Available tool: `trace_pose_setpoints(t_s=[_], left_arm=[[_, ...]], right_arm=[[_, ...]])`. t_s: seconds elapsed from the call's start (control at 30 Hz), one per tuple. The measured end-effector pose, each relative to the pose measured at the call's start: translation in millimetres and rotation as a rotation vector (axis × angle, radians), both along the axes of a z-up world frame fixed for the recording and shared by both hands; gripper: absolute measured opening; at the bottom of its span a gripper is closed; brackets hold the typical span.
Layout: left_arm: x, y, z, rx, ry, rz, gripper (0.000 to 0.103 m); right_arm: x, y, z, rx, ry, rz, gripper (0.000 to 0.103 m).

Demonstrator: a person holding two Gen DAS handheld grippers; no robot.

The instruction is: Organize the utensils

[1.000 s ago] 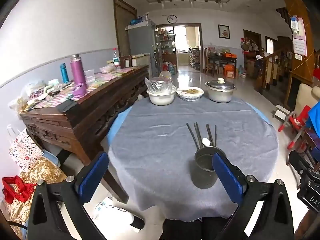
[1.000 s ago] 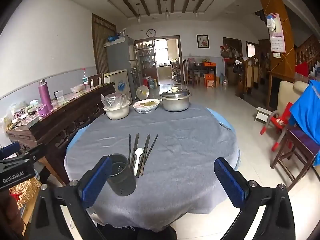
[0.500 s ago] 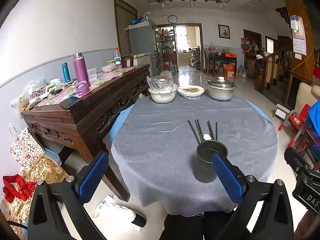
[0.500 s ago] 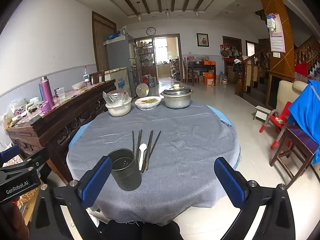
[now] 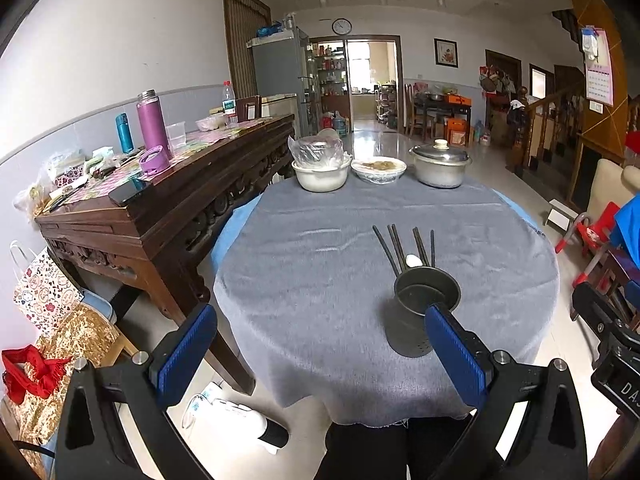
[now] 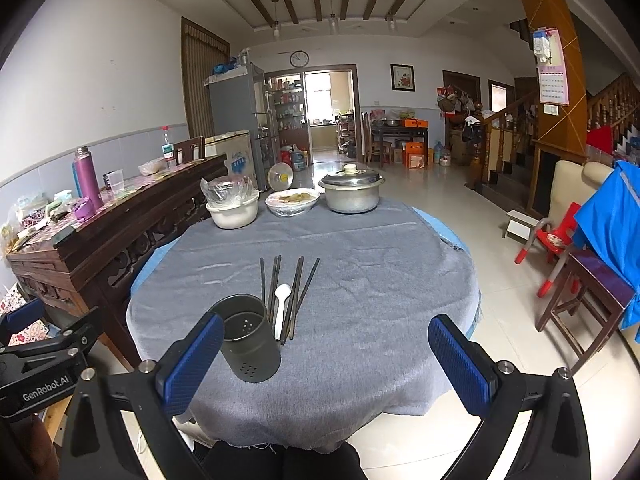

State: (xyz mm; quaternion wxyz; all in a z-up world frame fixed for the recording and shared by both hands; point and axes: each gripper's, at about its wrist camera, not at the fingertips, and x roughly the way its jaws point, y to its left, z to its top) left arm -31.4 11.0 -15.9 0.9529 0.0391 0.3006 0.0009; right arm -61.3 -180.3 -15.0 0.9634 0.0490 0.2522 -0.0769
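Note:
A dark perforated utensil cup (image 5: 420, 312) (image 6: 248, 338) stands upright near the front of the round table with the grey cloth (image 5: 320, 272) (image 6: 380, 292). Several dark chopsticks (image 5: 394, 246) (image 6: 298, 292) and a white spoon (image 5: 414, 260) (image 6: 280, 310) lie on the cloth just behind the cup. My left gripper (image 5: 320, 350) is open and empty, before the table's front edge, its right finger in front of the cup. My right gripper (image 6: 326, 364) is open and empty, over the front edge, the cup beside its left finger.
A white bowl with a plastic bag (image 5: 320, 172) (image 6: 234, 210), a dish of food (image 5: 378, 168) (image 6: 292, 202) and a lidded metal pot (image 5: 440, 164) (image 6: 352, 192) stand at the table's far edge. A cluttered wooden sideboard (image 5: 152, 208) (image 6: 100, 236) stands left. Chairs (image 6: 584, 280) stand right.
Both grippers have drawn back a little from the table, so the table and cup look slightly farther away. Nothing on the table has moved.

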Motion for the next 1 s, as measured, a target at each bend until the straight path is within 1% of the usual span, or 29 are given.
trace_pose_setpoints(t_s=[0.13,0.17,0.23,0.57,0.73,0.83,0.93,0.97,1.0], left_arm=[[1,1,-1,0.008,0.003,-0.001,0.103],[2,1,-1,0.031,0.004,-0.001,0.103],[4,1,-1,0.035,0.003,0.0,0.103],[16,8,-8,0.007,0.02,-0.005,0.103],[28,11,-11,-0.012,0.031,-0.011,0.103],[45,16,-9,-0.02,0.051,-0.038,0.103],[77,29,-5,-0.078,0.097,-0.09,0.103],[85,31,-5,-0.085,0.105,-0.1,0.103],[103,37,-5,-0.105,0.13,-0.116,0.103]], right_arm=[[3,1,-2,-0.003,0.005,-0.001,0.103],[3,1,-2,-0.005,0.006,-0.001,0.103],[4,1,-2,-0.005,0.008,-0.001,0.103],[19,2,-4,0.001,0.024,0.001,0.103],[35,-1,-1,0.015,0.034,0.001,0.103],[52,-9,2,0.044,0.049,0.009,0.103],[80,-20,7,0.086,0.079,0.036,0.103],[92,-25,7,0.113,0.097,0.051,0.103],[105,-31,6,0.145,0.115,0.064,0.103]])
